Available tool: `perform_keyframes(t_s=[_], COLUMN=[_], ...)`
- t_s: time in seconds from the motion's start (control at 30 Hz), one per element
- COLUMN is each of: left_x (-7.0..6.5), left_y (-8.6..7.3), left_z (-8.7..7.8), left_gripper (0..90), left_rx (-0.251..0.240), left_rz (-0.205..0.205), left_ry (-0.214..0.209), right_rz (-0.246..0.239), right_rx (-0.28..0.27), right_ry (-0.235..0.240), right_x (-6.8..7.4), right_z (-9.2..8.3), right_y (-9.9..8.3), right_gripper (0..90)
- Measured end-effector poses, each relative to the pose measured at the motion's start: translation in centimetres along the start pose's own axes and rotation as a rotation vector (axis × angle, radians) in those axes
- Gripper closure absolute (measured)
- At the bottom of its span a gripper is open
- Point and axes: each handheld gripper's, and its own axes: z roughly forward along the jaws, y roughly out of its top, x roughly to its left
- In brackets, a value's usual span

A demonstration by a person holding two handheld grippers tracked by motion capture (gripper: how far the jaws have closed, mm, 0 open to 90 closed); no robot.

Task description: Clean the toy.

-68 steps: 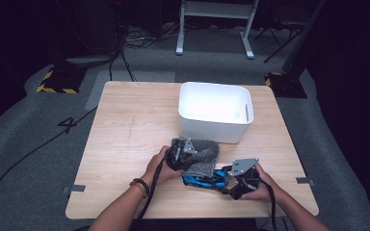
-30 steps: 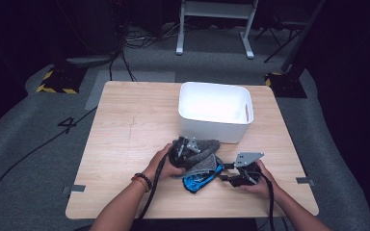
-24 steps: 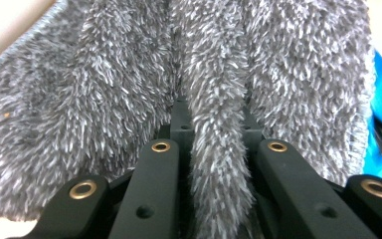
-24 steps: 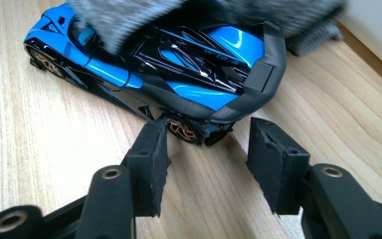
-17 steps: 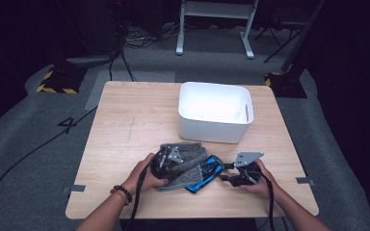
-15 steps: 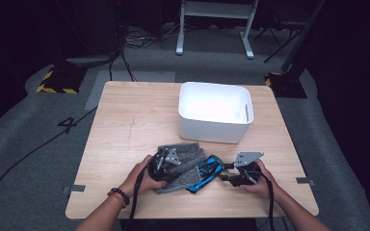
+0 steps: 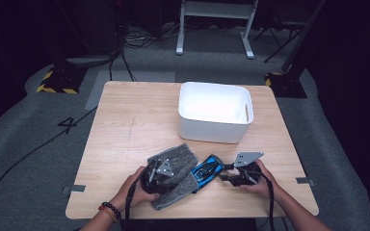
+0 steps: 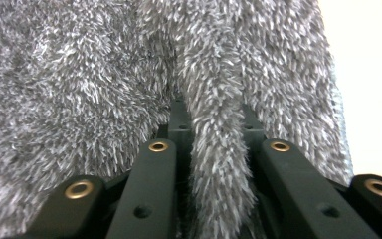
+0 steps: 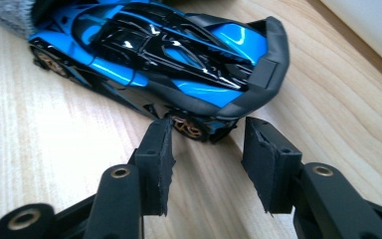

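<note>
A grey fuzzy cloth [image 7: 180, 161] lies on the table near the front edge. My left gripper [image 7: 172, 174] is shut on a fold of it, and that fold [image 8: 214, 149] runs up between the two black jaws. A blue and black toy car [image 7: 207, 171] lies to the right of the cloth with its nose under the cloth's edge. My right gripper [image 7: 226, 177] sits at the car's rear. Its jaws have just been closing and stand apart around the rear corner [image 9: 206, 127], without pressing on it.
A white bin [image 7: 215, 130] stands behind the car and cloth, towards the back right of the wooden table [image 7: 135, 125]. The left half of the table is bare wood. Beyond the table are cables and a stand's legs on the dark floor.
My left hand has dragged the cloth leftwards and towards the front edge, off the top of the car. The right hand has stayed at the car's rear.
</note>
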Motion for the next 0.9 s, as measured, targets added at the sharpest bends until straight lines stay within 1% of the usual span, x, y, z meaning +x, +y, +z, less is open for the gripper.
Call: perform_keyframes(t_s=[0.03,0.07,0.1,0.13,0.2,0.27,0.3,0.33,0.4,0.43,0.47,0.5,0.53,0.6,0.63,0.67,0.73,0.8,0.87,0.9], left_x=[-0.1,-0.4,-0.7,-1.0,-1.6,-2.1,-2.3,-2.4,-2.5,-2.6,-2.5,-2.4,-2.4,-2.5,-2.5,-2.7,-3.1,-3.4,-3.5,-3.4], left_y=[0.1,0.3,0.5,0.6,0.6,0.3,0.1,0.1,0.2,0.3,0.5,0.5,0.6,1.0,1.3,1.6,2.1,2.8,3.3,3.6], left_z=[0.1,0.2,0.2,0.1,-0.2,-0.2,-0.1,0.1,0.4,0.6,0.8,1.1,1.2,1.7,1.8,2.1,2.7,3.4,3.8,4.1], left_gripper=[74.6,74.0,73.4,72.1,69.6,68.0,64.8,59.2,46.7,38.8,28.6,22.0,19.0,15.1,15.1,15.1,13.6,9.8,7.3,6.6], left_rx=[-0.002,0.007,0.023,0.035,0.039,0.033,0.024,0.026,0.025,0.031,0.034,0.025,0.018,0.017,0.021,0.02,0.029,0.038,0.042,0.037], left_rz=[-0.004,0.008,0.035,0.049,0.064,0.053,0.042,0.022,0.006,0.003,-0.007,-0.022,-0.026,-0.024,-0.012,-0.013,-0.002,0.007,0.002,-0.007], left_ry=[0.0,0.003,0.016,0.03,0.023,0.021,0.026,0.038,0.047,0.069,0.082,0.074,0.071,0.075,0.081,0.085,0.104,0.119,0.133,0.138], right_rz=[-0.004,-0.014,-0.016,-0.018,-0.018,-0.018,-0.017,-0.01,-0.004,-0.006,-0.001,0.0,0.002,0.004,0.007,0.006,0.008,0.012,0.014,0.014], right_rx=[0.0,0.0,0.002,0.005,0.006,0.006,0.003,0.002,-0.004,-0.005,-0.003,-0.003,-0.003,-0.003,-0.001,0.0,0.0,0.002,0.003,0.004], right_ry=[0.008,0.008,0.008,0.01,0.013,0.012,0.009,0.004,0.004,0.002,-0.004,-0.009,-0.011,-0.009,-0.009,-0.012,-0.015,-0.021,-0.022,-0.023], right_x=[0.1,0.2,0.2,0.3,0.3,0.2,0.2,0.1,-0.1,-0.2,-0.2,-0.2,-0.2,-0.1,0.0,0.0,0.0,0.1,0.1,0.1], right_z=[0.0,0.0,0.0,0.0,0.0,0.0,0.0,0.0,0.1,0.1,0.1,0.2,0.2,0.3,0.3,0.4,0.5,0.6,0.6,0.6], right_y=[0.0,0.0,0.0,0.1,0.1,0.0,0.0,0.0,-0.1,-0.1,-0.1,0.0,0.0,0.0,0.1,0.1,0.2,0.3,0.3,0.3], right_gripper=[55.1,55.0,55.1,55.2,55.8,54.8,52.0,49.0,47.5,45.7,43.5,41.9,40.9,39.1,37.6,36.8,36.0,35.4,35.3,35.8])
